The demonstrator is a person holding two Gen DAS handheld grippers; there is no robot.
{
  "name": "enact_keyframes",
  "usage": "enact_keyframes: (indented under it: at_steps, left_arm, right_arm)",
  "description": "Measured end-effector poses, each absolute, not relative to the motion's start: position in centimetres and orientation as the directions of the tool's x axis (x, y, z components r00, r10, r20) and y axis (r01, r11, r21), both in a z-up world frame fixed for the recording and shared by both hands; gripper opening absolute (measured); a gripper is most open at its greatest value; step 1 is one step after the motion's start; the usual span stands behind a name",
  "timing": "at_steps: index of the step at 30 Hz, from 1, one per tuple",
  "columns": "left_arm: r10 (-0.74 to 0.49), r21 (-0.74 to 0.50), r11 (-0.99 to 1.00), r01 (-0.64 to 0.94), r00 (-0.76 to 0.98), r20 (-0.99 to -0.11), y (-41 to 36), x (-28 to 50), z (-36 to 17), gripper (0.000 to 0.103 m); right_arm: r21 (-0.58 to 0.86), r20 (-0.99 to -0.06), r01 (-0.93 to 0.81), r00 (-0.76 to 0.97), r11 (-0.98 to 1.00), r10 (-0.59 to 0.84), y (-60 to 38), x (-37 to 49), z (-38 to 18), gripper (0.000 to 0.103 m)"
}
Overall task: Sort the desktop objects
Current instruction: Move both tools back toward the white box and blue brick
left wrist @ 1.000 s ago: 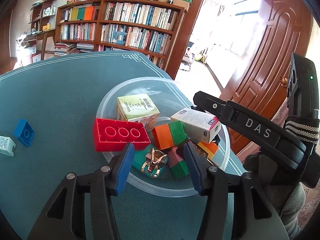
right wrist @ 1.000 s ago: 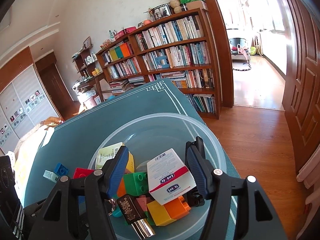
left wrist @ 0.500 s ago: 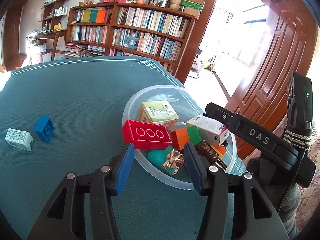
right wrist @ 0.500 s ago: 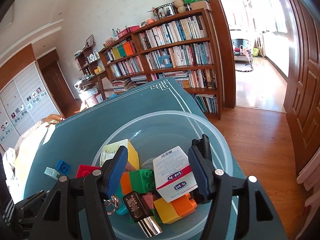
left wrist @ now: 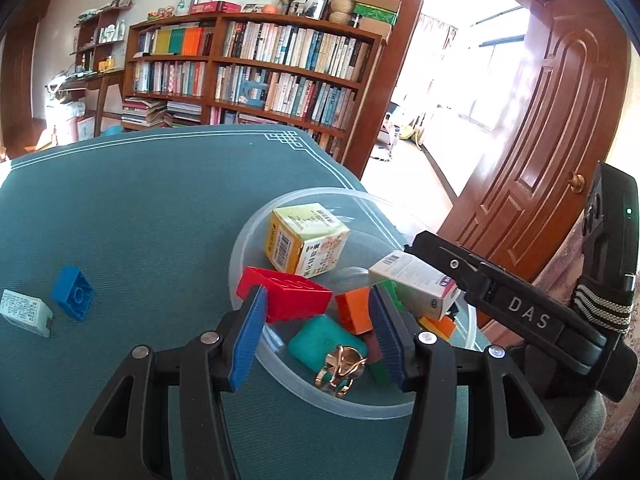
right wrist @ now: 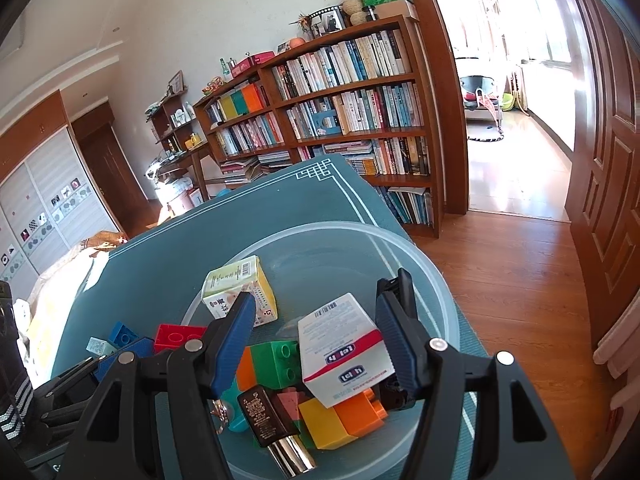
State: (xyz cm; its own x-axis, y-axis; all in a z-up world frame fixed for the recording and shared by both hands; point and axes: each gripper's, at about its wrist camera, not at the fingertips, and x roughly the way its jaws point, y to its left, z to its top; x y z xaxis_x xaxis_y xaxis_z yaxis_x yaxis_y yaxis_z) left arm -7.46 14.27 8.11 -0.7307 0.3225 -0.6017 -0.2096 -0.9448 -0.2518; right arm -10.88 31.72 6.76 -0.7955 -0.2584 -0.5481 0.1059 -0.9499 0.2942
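Note:
A clear plastic bowl (left wrist: 256, 236) (right wrist: 436, 280) on the teal table mat holds a red brick (left wrist: 288, 296), a yellow-white carton (left wrist: 304, 242) (right wrist: 236, 292), a white box with a red stripe (left wrist: 416, 284) (right wrist: 344, 348), orange and green bricks (right wrist: 276, 356), a teal case with a gold clip (left wrist: 340, 368) and a dark lighter (right wrist: 264, 412). My left gripper (left wrist: 318, 334) is open and empty just above the bowl's near rim. My right gripper (right wrist: 316, 336) is open over the bowl, its fingers either side of the white box without touching it.
A blue brick (left wrist: 72, 292) and a small white box (left wrist: 24, 312) lie on the mat left of the bowl. The table edge runs just right of the bowl, with wooden floor below. A bookshelf (left wrist: 256, 76) and a door (left wrist: 560, 140) stand behind.
My left gripper has pulled back and up from the bowl and the view has swung left. My right gripper has risen slightly; the white box lies free between its fingers.

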Motion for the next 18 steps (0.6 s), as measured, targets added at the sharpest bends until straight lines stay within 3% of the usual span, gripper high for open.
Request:
enact_keyframes:
  at_steps: [18]
  left_arm:
    - [0.322,-0.28,-0.943,-0.181,-0.713,-0.622,13.2,-8.0,7.7,0.056]
  right_arm:
    - [0.289,-0.549,0.111,-0.794,-0.951,-0.259,31.4,-10.8,6.7,0.067]
